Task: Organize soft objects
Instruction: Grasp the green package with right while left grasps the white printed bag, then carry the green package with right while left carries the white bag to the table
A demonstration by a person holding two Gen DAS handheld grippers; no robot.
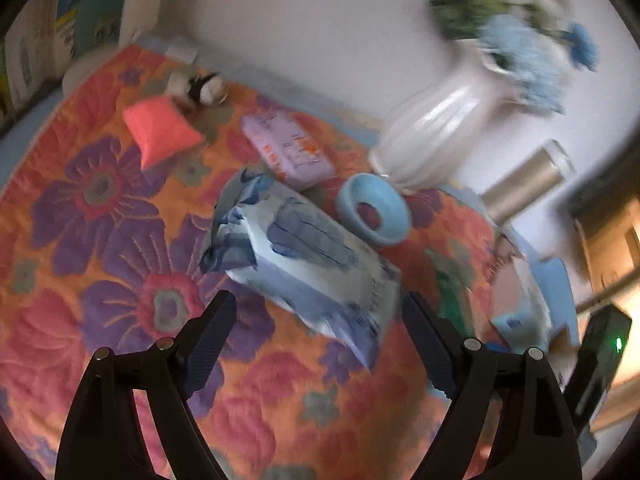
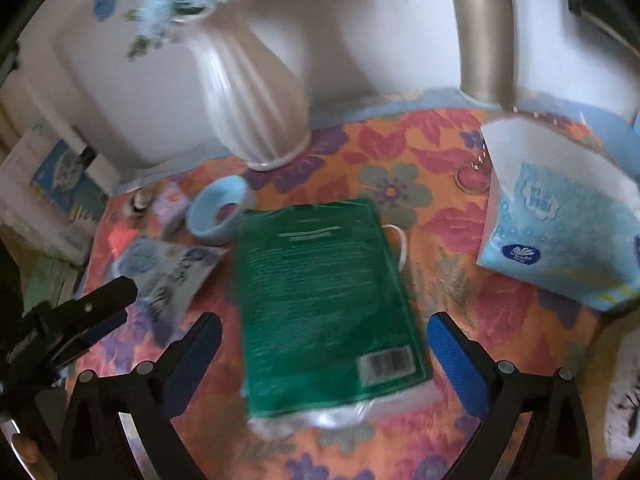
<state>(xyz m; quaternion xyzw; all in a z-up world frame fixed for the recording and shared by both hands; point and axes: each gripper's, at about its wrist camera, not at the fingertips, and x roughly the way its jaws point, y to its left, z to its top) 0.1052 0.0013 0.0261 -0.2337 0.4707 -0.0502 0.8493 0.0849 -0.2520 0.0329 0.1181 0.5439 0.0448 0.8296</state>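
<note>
Both grippers hang over a table covered in a floral cloth (image 2: pixel 500 312) of orange, pink and purple.

The right gripper (image 2: pixel 324 364) points steeply down with its blue-padded fingers (image 2: pixel 456 364) spread wide, and nothing is pressed between them. A green soft pack (image 2: pixel 324 300) lies flat on the cloth in the gap, clear of both pads. Its upper face carries lines of pale print, too blurred to read, and a barcode panel in the near right corner; a clear plastic end shows at its near edge.

To the right of it, well apart, stands a light blue tissue pack (image 2: pixel 560 236) with a dark blue oval logo low on its face and a paler cloud-shaped mark above; neither can be read.

The left gripper (image 1: pixel 316 340) also has its fingers (image 1: pixel 208 340) held apart and empty. Just beyond them lies a pale blue and white printed pack (image 1: pixel 304 256), its dark blue lettering smeared by blur. Further back sit a lilac pack (image 1: pixel 288 148) with orange markings, a coral cushion-like packet (image 1: pixel 160 132), and a small black-and-white soft toy (image 1: pixel 196 86).

A blue ring-shaped bowl (image 1: pixel 372 208) rests between the packs and a ribbed white vase (image 1: pixel 436 132) of blue flowers; a gold tumbler (image 1: pixel 524 184) stands beside the vase.
</note>
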